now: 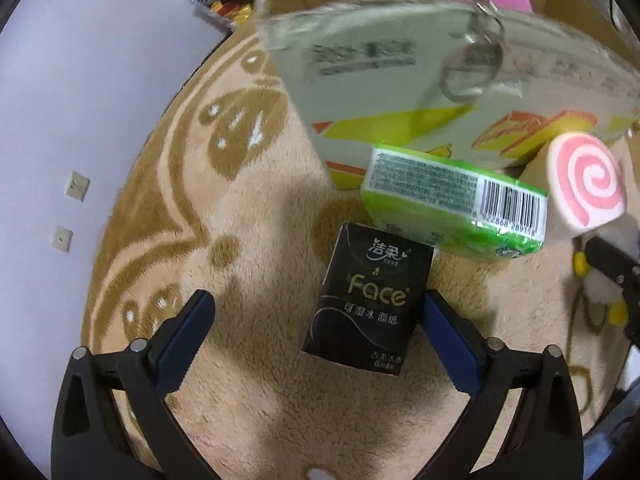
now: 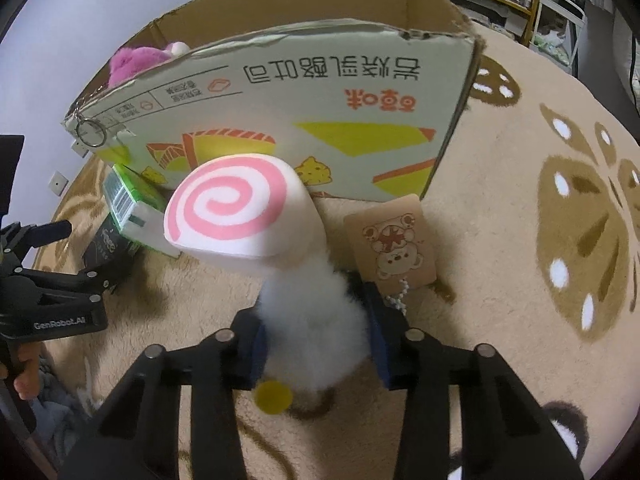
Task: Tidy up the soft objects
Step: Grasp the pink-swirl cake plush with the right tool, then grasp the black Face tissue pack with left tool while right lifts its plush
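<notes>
My left gripper (image 1: 316,316) is open above the beige rug, with a black "Face" tissue pack (image 1: 366,300) lying between its fingers, close to the right finger. A green tissue pack (image 1: 452,200) lies just behind it, against the cardboard box (image 1: 360,92). My right gripper (image 2: 316,340) is shut on a white fluffy plush toy (image 2: 312,320) with a pink-swirl fish-cake head (image 2: 236,208) and a yellow foot (image 2: 273,397). The toy's head also shows in the left wrist view (image 1: 586,182). A pink plush (image 2: 136,60) lies inside the box (image 2: 320,120).
A paper tag with a bear picture (image 2: 394,244) hangs by the right gripper on a bead chain. A metal key ring (image 2: 91,133) hangs on the box corner. Snack wrappers (image 1: 228,10) lie past the rug (image 1: 240,200) on the pale floor.
</notes>
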`<state>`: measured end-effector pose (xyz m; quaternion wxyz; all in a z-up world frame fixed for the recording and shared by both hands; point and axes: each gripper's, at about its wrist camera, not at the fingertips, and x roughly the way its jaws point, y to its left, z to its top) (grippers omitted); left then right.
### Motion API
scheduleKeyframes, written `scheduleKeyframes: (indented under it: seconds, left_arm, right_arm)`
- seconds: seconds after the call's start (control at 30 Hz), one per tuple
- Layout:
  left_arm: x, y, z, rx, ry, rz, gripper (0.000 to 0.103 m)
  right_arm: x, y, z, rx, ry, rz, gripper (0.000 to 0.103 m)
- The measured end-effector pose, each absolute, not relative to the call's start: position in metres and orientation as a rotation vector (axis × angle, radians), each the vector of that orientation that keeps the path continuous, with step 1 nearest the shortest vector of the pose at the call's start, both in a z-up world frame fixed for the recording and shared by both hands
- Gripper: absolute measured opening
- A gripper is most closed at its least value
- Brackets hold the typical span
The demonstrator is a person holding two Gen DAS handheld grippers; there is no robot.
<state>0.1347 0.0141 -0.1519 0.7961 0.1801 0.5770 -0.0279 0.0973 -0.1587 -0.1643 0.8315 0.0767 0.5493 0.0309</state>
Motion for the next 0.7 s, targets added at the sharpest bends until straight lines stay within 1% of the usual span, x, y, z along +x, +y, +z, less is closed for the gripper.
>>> scheduleKeyframes:
  seconds: [0.07, 0.1, 0.13, 0.17, 0.2, 0.23, 0.4, 0.43, 0.47, 0.53, 0.7]
  left_arm:
    - [0.134, 0.011, -0.157, 0.398, 1.264, -0.080, 0.083]
    - [0.134, 0.011, -0.158, 0.389, 1.266, -0.087, 0.081]
    - [0.134, 0.012, -0.158, 0.375, 1.267, -0.093, 0.076]
    - [0.134, 0.012, -0.156, 0.353, 1.269, -0.100, 0.067]
    - [0.134, 0.013, -0.156, 0.334, 1.267, -0.105, 0.061]
    - [0.133, 0.014, -0.154, 0.302, 1.267, -0.112, 0.051]
    - [0.130, 0.020, -0.151, 0.279, 1.257, -0.124, 0.050]
    - [0.128, 0.020, -0.149, 0.283, 1.253, -0.125, 0.050]
    - [0.126, 0.020, -0.146, 0.288, 1.244, -0.128, 0.050]
    - [0.122, 0.021, -0.140, 0.296, 1.221, -0.130, 0.050]
    - [0.112, 0.024, -0.105, 0.325, 1.072, -0.117, 0.049]
  right_arm:
    - [0.097, -0.159, -0.162, 0.165, 1.170, 0.063, 0.043]
    - [0.097, -0.158, -0.161, 0.162, 1.175, 0.058, 0.043]
    - [0.097, -0.158, -0.161, 0.158, 1.184, 0.051, 0.043]
    - [0.098, -0.158, -0.159, 0.158, 1.189, 0.048, 0.043]
    - [0.097, -0.158, -0.159, 0.162, 1.194, 0.043, 0.043]
    - [0.099, -0.157, -0.160, 0.167, 1.197, 0.043, 0.043]
    - [0.096, -0.148, -0.163, 0.114, 1.197, 0.053, 0.041]
    - [0.095, -0.145, -0.161, 0.097, 1.193, 0.053, 0.041]
    - [0.094, -0.143, -0.160, 0.088, 1.190, 0.054, 0.035]
    - [0.093, -0.144, -0.155, 0.101, 1.180, 0.054, 0.035]
    - [0.084, -0.149, -0.138, 0.157, 1.130, 0.054, 0.035]
